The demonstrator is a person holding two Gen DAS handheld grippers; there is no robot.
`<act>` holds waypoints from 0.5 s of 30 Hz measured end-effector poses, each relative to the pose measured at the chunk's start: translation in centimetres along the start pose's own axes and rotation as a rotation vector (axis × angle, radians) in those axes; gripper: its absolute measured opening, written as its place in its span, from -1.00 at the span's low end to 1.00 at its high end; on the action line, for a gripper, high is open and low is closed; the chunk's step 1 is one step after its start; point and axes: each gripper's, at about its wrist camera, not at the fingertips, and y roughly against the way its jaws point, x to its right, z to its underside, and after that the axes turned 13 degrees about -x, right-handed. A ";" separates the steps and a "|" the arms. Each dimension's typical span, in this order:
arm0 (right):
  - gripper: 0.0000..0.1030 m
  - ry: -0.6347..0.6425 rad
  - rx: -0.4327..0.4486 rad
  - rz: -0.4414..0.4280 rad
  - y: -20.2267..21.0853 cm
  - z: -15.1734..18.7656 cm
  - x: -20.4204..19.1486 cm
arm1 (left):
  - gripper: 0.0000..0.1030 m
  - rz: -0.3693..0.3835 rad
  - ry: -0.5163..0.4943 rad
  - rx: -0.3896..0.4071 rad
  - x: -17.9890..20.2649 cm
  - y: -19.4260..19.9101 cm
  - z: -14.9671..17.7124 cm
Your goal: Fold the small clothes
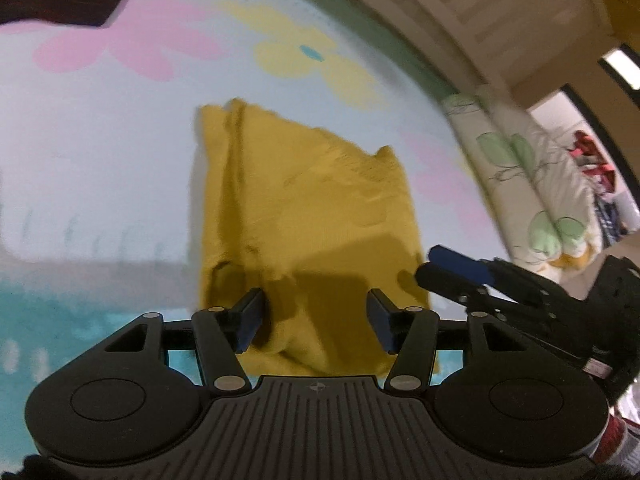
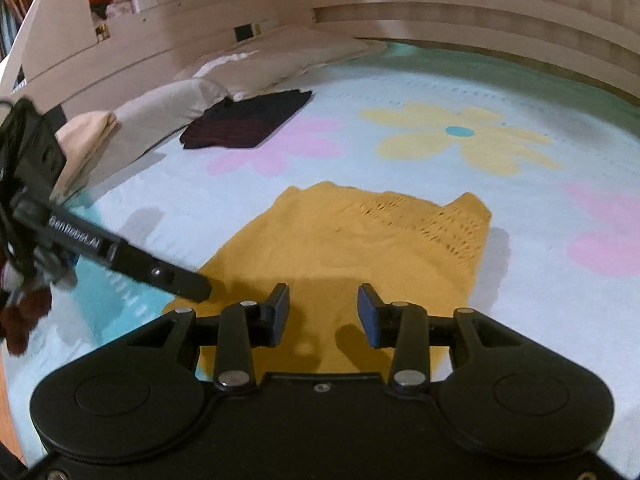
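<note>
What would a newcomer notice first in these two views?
The mustard garment lying partly folded mid-bed, right in front of both grippers, grabs the eye. The left gripper and right gripper hover over its near edge with jaws apart, gripping nothing. Behind it, the bedspread shows big pink and yellow flowers, and a dark folded garment lies near the pillows.
</note>
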 end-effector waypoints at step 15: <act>-0.05 -0.043 0.012 0.018 0.9 0.4 1.3 | 0.06 -0.085 -0.185 -0.037 2.0 -3.0 0.1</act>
